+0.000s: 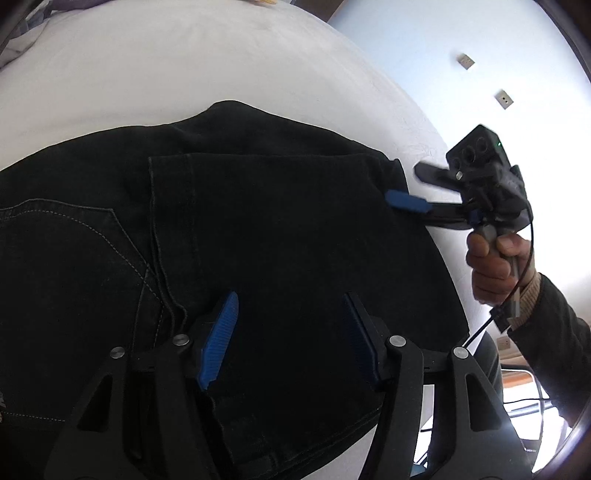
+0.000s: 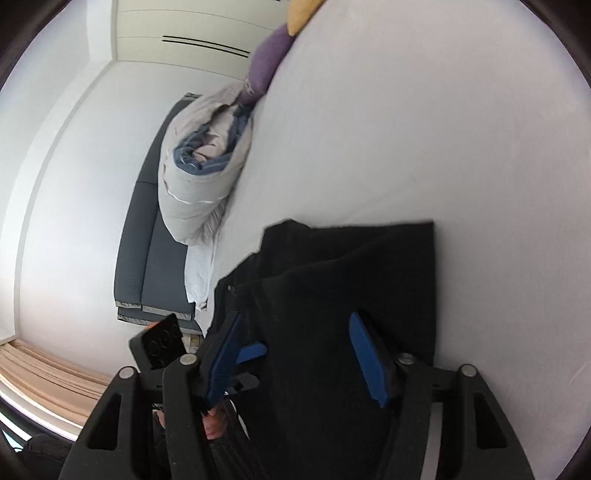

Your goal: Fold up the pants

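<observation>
Black denim pants (image 1: 258, 240) lie folded on a white bed (image 1: 184, 74), a leg laid over the seat with its back pocket. My left gripper (image 1: 291, 332) is open just above the folded leg, blue pads apart, holding nothing. My right gripper (image 1: 410, 188) is at the pants' right edge, held by a hand, jaws apart and empty. In the right wrist view the pants (image 2: 351, 295) lie under my open right gripper (image 2: 299, 354), and the left gripper (image 2: 243, 354) shows at lower left.
A rolled grey and blue duvet (image 2: 199, 173), a purple pillow (image 2: 269, 62) and a yellow one (image 2: 301, 14) lie along the bed's far side. A dark headboard (image 2: 147, 258) and white wall stand beyond. The bed edge (image 1: 461, 258) drops off by the right hand.
</observation>
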The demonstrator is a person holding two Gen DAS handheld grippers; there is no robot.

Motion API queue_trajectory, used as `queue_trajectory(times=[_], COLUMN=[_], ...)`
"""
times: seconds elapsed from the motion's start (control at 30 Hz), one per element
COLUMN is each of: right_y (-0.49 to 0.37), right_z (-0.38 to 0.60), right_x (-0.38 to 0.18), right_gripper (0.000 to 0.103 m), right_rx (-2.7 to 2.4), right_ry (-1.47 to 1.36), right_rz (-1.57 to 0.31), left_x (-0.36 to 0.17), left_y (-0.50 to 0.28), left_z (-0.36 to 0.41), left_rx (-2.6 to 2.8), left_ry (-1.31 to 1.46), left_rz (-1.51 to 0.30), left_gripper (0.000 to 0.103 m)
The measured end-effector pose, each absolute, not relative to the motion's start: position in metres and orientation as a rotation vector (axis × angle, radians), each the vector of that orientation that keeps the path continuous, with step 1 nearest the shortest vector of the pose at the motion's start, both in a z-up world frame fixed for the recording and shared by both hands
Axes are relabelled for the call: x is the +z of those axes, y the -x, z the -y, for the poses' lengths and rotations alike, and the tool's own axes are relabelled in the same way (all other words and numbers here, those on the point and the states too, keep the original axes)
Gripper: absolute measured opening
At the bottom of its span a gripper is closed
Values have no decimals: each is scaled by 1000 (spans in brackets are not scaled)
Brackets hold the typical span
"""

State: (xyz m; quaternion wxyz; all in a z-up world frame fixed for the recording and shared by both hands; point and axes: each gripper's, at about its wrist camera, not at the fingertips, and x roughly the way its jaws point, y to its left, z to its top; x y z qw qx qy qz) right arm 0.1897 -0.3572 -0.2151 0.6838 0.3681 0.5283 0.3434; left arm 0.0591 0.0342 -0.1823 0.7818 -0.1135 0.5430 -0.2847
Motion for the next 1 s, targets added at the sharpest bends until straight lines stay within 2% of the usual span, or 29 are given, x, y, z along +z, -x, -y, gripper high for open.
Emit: queue_trajectory(times=[0.37,0.5,0.57,0.67,0.87,1.0], right_y=[-49,-18,-12,-22,-66,-80], right_z=[337,330,325,314,287,268], right_x=[-211,-192,-178,-160,-158,-169], right_gripper=[53,56,57,58,59,59], right_rx=[941,955,971,991,964,952], right_ry=[-811,-815,-844,-870,-1006,-1140], right_rz=[-1194,-1189,-1134,-1056,-975,-939], left_x=[-187,-172,-162,-154,-189,-226], left_y=[-40,-13,22,64,117,124], left_z=[-21,-47,-74,-136,-249,-273], left_rx=[-586,-480,-376,-221,107,150], left_ry=[272,365,459,643,915,1154], left_rz=[-1097,-1025,-942,-810,-783,-779], left_gripper=[56,58,77,91,93,93])
